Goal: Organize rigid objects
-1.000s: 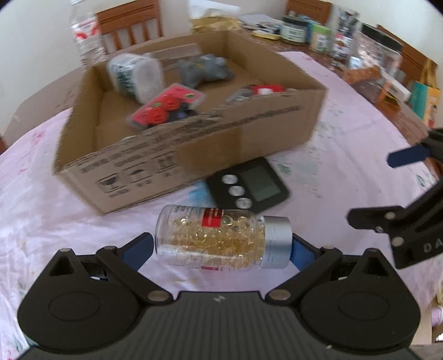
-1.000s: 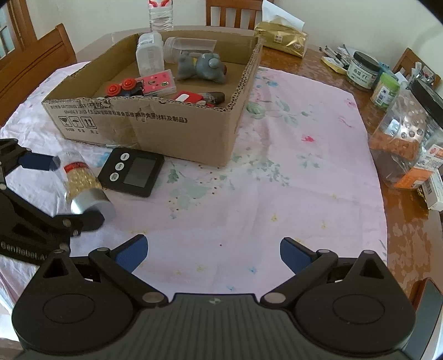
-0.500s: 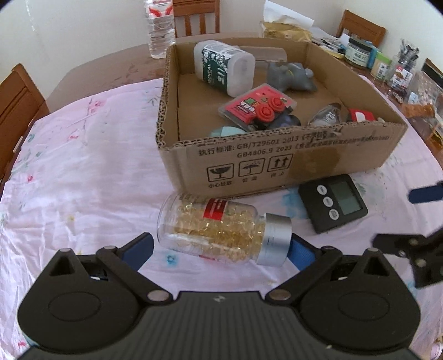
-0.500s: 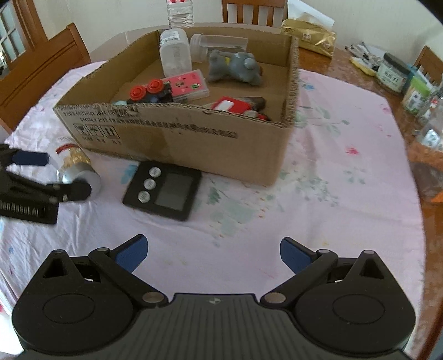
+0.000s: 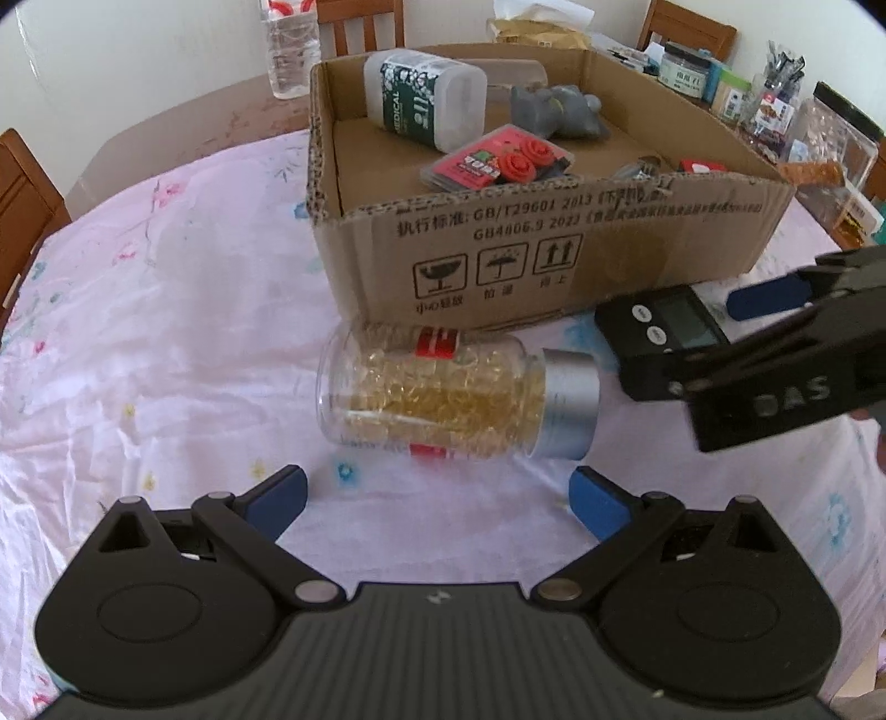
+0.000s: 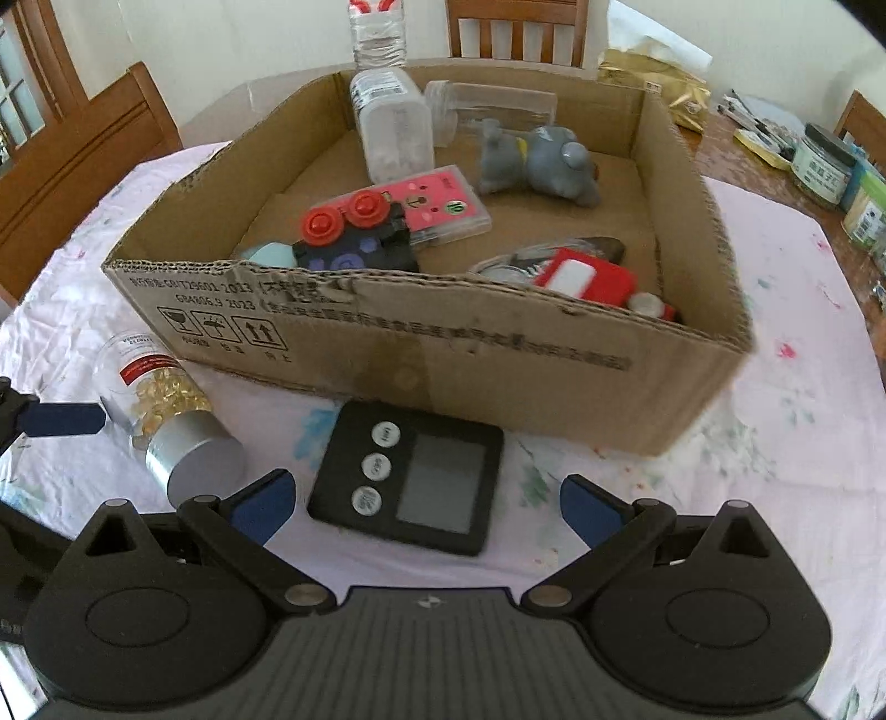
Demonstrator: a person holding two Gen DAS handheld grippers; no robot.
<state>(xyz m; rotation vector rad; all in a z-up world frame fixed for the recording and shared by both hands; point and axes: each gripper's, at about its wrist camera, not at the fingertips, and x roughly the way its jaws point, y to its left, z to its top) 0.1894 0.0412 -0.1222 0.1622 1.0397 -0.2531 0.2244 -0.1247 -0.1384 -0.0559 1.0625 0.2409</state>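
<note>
A clear bottle of yellow capsules (image 5: 454,399) with a silver cap lies on its side on the pink cloth, in front of the cardboard box (image 5: 554,255). My left gripper (image 5: 437,498) is open, just short of the bottle, touching nothing. A black digital timer (image 6: 410,482) lies flat in front of the box (image 6: 443,354). My right gripper (image 6: 423,504) is open, its fingertips at either side of the timer's near end. The bottle (image 6: 166,410) also shows in the right wrist view. The box holds a white bottle (image 6: 390,127), a grey toy (image 6: 537,160), a pink case (image 6: 437,207) and red items.
Jars and packets (image 5: 775,105) crowd the table's far right. A water bottle (image 5: 288,50) stands behind the box. Wooden chairs (image 6: 72,155) ring the table. The right gripper's body (image 5: 775,371) reaches in beside the bottle's cap.
The bottle has left my left gripper's fingers and lies on the cloth; that gripper has drawn back. My right gripper has moved left and forward over the timer.
</note>
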